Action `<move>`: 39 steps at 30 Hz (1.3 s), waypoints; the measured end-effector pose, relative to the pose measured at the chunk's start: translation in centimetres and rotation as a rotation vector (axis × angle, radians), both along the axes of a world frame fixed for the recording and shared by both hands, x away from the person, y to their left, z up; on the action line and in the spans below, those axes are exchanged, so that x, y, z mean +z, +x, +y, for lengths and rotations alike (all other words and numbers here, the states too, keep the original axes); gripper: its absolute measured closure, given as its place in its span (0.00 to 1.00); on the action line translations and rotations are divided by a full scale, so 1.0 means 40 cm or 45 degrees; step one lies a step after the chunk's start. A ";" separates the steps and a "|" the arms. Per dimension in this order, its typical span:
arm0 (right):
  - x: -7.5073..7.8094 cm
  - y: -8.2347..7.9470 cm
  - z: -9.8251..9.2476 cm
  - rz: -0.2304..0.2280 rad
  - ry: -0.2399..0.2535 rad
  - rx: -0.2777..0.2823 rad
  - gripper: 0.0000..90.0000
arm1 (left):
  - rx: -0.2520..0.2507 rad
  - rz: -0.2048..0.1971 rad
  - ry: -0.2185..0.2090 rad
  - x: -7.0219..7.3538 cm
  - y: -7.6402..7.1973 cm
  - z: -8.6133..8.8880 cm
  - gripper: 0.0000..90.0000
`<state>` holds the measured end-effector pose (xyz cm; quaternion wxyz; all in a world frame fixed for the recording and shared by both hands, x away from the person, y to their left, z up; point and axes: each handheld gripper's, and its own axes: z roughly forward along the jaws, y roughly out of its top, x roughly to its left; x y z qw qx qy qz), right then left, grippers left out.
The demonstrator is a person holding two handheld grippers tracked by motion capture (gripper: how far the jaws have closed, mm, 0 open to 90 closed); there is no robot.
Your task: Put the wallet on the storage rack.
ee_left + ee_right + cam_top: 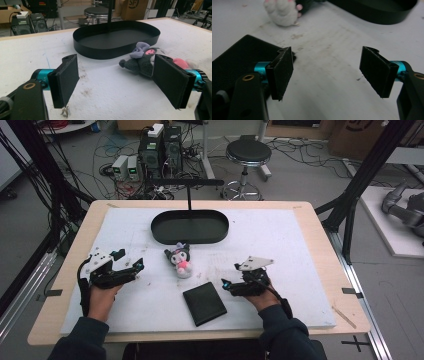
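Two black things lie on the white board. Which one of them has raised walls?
The oval tray at the far side, beyond the plush toy, has an upright rim all around. The square black pad near the right gripper lies flat, with no walls.

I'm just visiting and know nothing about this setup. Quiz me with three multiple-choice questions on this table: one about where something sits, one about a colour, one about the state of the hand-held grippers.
1. Where does the plush toy lie?
A. inside the oval tray
B. on the white board just in front of the oval tray
C. on top of the black wallet

2. What colour is the oval tray?
A. black
B. white
C. red

3. How do the left gripper and right gripper stand?
A. both open, holding nothing
B. both shut on the toy
C. left open, right shut on the wallet

Answers:
1 B: the high view shows the toy on the white board, outside the tray's near wall.
2 A: its wall and floor are black.
3 A: each gripper view shows its jaws wide apart with bare board between them; the black wallet lies untouched.
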<state>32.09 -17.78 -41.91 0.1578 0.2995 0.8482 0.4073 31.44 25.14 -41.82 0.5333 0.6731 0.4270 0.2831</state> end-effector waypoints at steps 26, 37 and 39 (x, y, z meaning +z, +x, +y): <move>-0.054 0.027 0.073 0.336 0.107 0.111 0.95 | -0.012 0.040 0.021 -0.013 0.016 -0.011 0.25; -0.040 0.037 0.057 0.329 0.142 0.119 1.00 | -0.004 0.033 0.026 -0.011 0.012 -0.001 0.26; -0.032 0.046 0.041 0.309 0.143 0.095 1.00 | -0.003 0.034 0.026 -0.011 0.011 0.000 0.26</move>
